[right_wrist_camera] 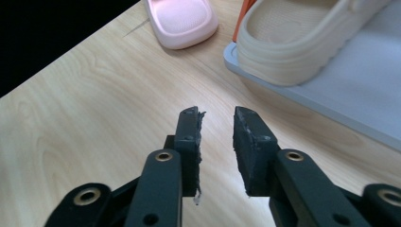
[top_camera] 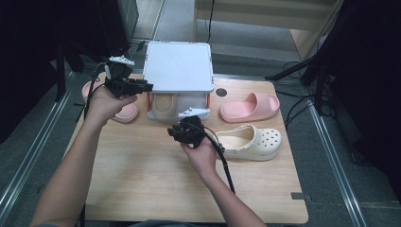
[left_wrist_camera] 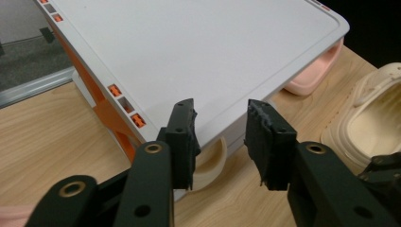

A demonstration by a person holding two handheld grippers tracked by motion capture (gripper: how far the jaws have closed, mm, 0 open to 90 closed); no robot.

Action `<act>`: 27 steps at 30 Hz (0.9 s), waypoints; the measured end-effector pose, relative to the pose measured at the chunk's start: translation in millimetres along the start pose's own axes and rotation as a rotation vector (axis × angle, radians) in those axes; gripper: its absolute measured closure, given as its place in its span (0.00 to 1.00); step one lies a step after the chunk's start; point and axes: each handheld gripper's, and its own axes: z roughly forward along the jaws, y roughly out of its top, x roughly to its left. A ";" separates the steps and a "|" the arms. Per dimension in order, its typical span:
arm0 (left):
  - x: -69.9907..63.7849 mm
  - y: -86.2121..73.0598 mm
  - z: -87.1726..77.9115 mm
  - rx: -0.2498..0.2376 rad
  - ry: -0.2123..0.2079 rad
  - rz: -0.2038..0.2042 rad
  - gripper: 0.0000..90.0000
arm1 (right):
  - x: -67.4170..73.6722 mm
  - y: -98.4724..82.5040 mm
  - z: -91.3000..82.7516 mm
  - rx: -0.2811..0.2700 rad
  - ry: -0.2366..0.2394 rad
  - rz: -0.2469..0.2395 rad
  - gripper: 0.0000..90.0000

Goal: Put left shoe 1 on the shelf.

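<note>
So we've got the cream clog (right_wrist_camera: 302, 40) sitting inside the white box (top_camera: 178, 66), straight ahead of our right gripper (right_wrist_camera: 216, 118), whose jaws are spread with nothing between them. Left gripper (left_wrist_camera: 220, 111) hovers at the box's front corner, jaws also apart and empty. Second clog (top_camera: 250, 142) lies just right of the right gripper, pink slippers (top_camera: 250, 107) beyond.
</note>
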 end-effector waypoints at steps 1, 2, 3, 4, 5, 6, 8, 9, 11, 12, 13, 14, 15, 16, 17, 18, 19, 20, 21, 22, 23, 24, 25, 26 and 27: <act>-2.1 0.1 -1.8 -0.002 -0.006 0.005 0.66 | -0.8 -1.6 -6.3 -0.004 -0.001 -0.004 0.79; -4.6 0.3 -3.6 0.002 -0.009 0.008 0.64 | -1.7 -3.1 -12.6 -0.009 0.000 -0.007 0.78; -6.9 0.3 -5.4 0.006 -0.014 0.017 0.64 | -2.4 -4.8 -18.8 -0.012 -0.004 -0.005 0.77; -9.5 -0.1 -6.8 0.005 -0.015 0.025 0.62 | -3.6 -6.5 -24.4 -0.017 0.001 -0.005 0.76; -11.8 -0.3 -8.2 0.011 -0.021 0.036 0.61 | -4.6 -8.1 -30.2 -0.020 0.000 0.000 0.75; -14.1 -1.0 -9.2 0.010 -0.023 0.039 0.60 | -5.6 -9.7 -35.5 -0.023 -0.004 -0.002 0.74; -17.0 -3.3 -12.0 -0.004 -0.043 0.039 0.59 | -8.2 -12.8 -45.2 -0.030 -0.008 -0.008 0.71; -18.5 -4.6 -13.0 -0.012 -0.052 0.035 0.59 | -9.4 -14.6 -50.1 -0.033 -0.006 -0.010 0.68; -21.2 -6.9 -14.4 -0.005 -0.060 0.042 0.58 | -12.0 -19.3 -59.5 -0.054 -0.013 -0.030 0.65; -22.9 -8.5 -14.7 -0.006 -0.061 0.047 0.58 | -13.2 -22.1 -64.2 -0.067 -0.011 -0.033 0.65; -24.2 -9.7 -14.6 -0.002 -0.063 0.052 0.58 | -15.2 -24.6 -68.5 -0.076 -0.010 -0.037 0.64; -25.7 -10.4 -14.1 0.009 -0.063 0.059 0.57 | -16.6 -26.8 -72.2 -0.076 -0.012 -0.027 0.64; -27.4 -12.2 -13.8 0.006 -0.059 0.065 0.57 | -18.7 -28.6 -75.8 -0.074 -0.012 -0.024 0.64; -28.9 -13.9 -13.5 0.003 -0.064 0.069 0.57 | -20.4 -30.7 -79.6 -0.068 -0.010 -0.015 0.64; -30.1 -15.4 -13.2 0.001 -0.070 0.070 0.57 | -21.9 -32.5 -83.3 -0.061 -0.012 -0.007 0.64; -31.4 -16.9 -12.7 0.003 -0.076 0.070 0.57 | -23.7 -34.2 -87.1 -0.059 -0.015 -0.006 0.64; -32.5 -18.2 -12.2 0.007 -0.073 0.072 0.56 | -25.5 -35.8 -90.8 -0.059 -0.019 -0.005 0.64; -33.8 -19.6 -11.6 0.008 -0.075 0.069 0.56 | -27.5 -37.3 -94.5 -0.062 -0.026 -0.004 0.64; -34.0 -20.7 -11.3 0.013 -0.079 0.076 0.56 | -29.4 -38.9 -98.5 -0.067 -0.032 0.002 0.64; -35.2 -22.2 -11.0 0.012 -0.082 0.071 0.56 | -31.5 -40.4 -102.4 -0.072 -0.036 0.011 0.64; -35.7 -23.7 -10.8 0.009 -0.085 0.075 0.56 | -33.6 -42.2 -105.9 -0.078 -0.040 0.017 0.64; -36.4 -25.2 -10.8 0.008 -0.087 0.076 0.56 | -35.8 -43.8 -109.3 -0.079 -0.047 0.019 0.64; -37.3 -26.7 -10.8 0.008 -0.091 0.069 0.56 | -37.9 -45.5 -112.8 -0.081 -0.055 0.022 0.64; -37.2 -27.9 -10.8 0.008 -0.095 0.073 0.56 | -40.2 -47.2 -116.0 -0.082 -0.062 0.026 0.64; -37.8 -29.3 -10.8 0.007 -0.098 0.067 0.56 | -42.8 -48.6 -119.0 -0.081 -0.067 0.031 0.64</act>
